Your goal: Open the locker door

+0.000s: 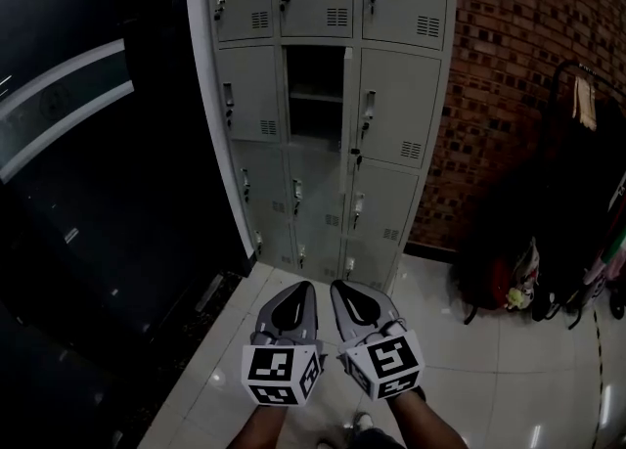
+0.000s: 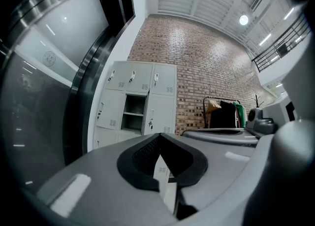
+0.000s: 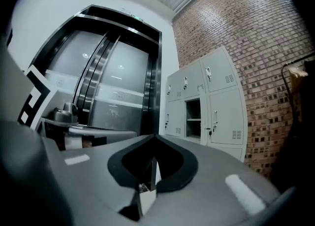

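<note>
A grey bank of lockers (image 1: 391, 105) stands against the wall ahead. Its middle compartment (image 1: 315, 90) in the second row shows a dark inside with a shelf; the doors around it are closed, each with a small handle. The same bank of lockers (image 2: 162, 92) with the same compartment (image 2: 134, 114) shows small in the left gripper view, and the lockers (image 3: 224, 112) show again in the right gripper view. My left gripper (image 1: 299, 288) and right gripper (image 1: 341, 288) hang side by side low in the head view, well short of the lockers. Both have their jaws together with nothing between them.
A red brick wall (image 1: 518, 56) runs to the right of the lockers. A rack with dark clothes and bags (image 1: 577, 242) stands at the right. Dark glass panels (image 1: 88, 193) fill the left side. The floor is glossy white tile (image 1: 489, 369).
</note>
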Tool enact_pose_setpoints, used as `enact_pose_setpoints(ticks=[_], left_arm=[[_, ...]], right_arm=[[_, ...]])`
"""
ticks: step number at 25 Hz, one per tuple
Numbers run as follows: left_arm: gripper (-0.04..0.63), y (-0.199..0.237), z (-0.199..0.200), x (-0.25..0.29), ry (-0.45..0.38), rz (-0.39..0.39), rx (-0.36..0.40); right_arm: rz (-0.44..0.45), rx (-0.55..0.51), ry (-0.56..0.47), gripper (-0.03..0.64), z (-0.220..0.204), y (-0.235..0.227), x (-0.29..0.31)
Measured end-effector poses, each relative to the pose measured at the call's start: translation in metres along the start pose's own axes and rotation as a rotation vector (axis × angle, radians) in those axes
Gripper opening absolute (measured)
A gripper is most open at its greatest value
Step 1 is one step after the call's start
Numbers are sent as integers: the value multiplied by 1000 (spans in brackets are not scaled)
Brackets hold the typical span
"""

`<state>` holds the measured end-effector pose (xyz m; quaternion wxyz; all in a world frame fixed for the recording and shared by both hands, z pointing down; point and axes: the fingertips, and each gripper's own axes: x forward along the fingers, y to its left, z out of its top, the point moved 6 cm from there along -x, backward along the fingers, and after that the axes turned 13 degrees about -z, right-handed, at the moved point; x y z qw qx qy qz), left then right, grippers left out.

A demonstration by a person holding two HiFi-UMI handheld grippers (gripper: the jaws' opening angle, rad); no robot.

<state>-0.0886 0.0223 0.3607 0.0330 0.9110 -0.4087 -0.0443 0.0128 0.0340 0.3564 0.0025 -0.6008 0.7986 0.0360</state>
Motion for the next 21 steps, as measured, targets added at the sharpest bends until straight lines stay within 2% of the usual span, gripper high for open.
enact_pose_setpoints(ticks=[21], left_arm=[[6, -59, -5, -10, 2, 2, 6]], right_arm=[[30, -12, -10, 2, 2, -17, -54]])
